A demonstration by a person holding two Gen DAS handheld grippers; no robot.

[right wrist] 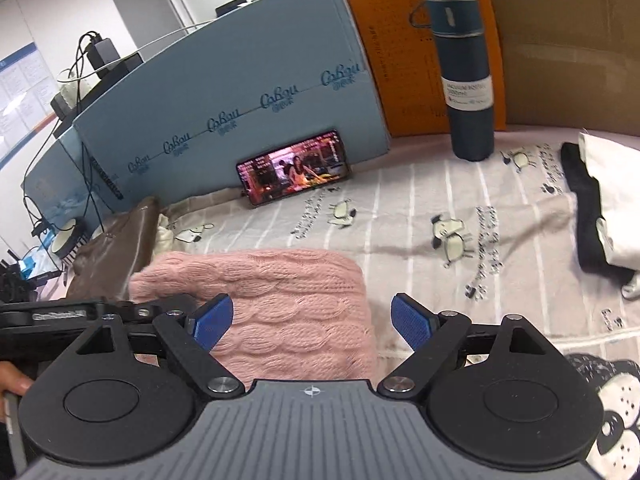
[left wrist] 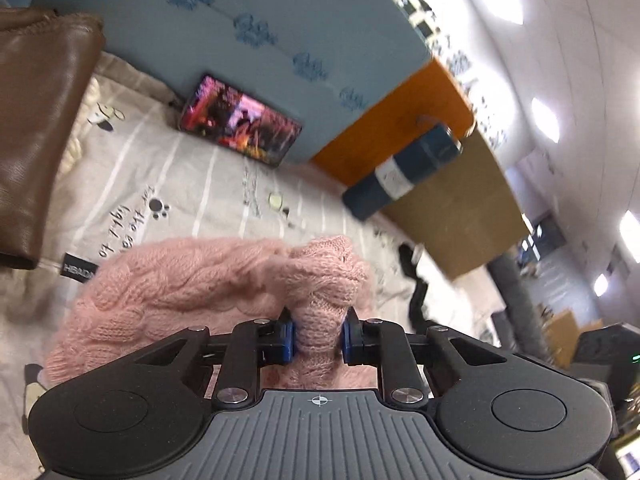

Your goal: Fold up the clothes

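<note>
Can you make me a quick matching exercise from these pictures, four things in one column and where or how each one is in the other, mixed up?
Things:
1. pink sweater
2. phone
3. blue bottle
4. right gripper

States:
A. standing upright by the orange board
B. open, holding nothing
C. pinched by the left gripper
D. leaning on the blue panel, screen lit

Pairs: 1-C, 2-D, 3-A, 4-B

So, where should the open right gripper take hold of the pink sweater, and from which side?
Probably the sweater's right edge, coming from above. That folded edge lies free on the bedsheet, between the open blue fingers of the right gripper. The left gripper already pinches a bunched part, so the thick knit should bunch there too.
</note>
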